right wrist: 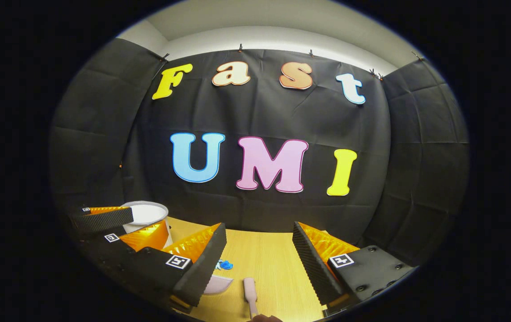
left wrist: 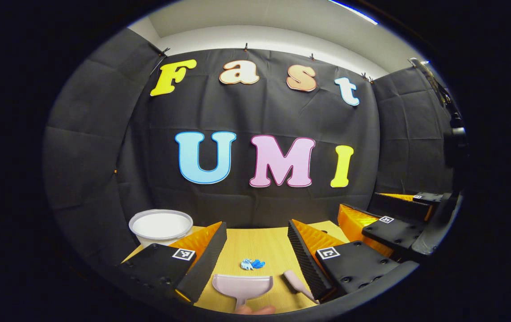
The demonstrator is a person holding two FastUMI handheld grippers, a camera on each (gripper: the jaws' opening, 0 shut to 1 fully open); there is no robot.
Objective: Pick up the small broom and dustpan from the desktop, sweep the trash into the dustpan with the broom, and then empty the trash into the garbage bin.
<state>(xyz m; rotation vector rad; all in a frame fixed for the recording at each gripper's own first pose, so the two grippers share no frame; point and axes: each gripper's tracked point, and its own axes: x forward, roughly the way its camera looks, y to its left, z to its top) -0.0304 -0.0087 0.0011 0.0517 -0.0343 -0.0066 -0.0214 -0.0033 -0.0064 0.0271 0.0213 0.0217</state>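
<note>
Both tongs stood apart, clamping nothing: left gripper (left wrist: 255,250) hung over the dustpan (left wrist: 242,285), right gripper (right wrist: 259,255) over the broom (right wrist: 250,293). Dustpan was pale pink, scoop mouth facing the trash (left wrist: 252,264), a small blue-and-white crumple just beyond it on the wooden desktop (left wrist: 255,243). Broom, same pink, lay just right of the dustpan; its near end was cut off, bristles not discernible. White garbage bin (left wrist: 161,226) sat far left of the dustpan at the desktop's back corner, partly hidden by the left gripper in the right gripper view.
</note>
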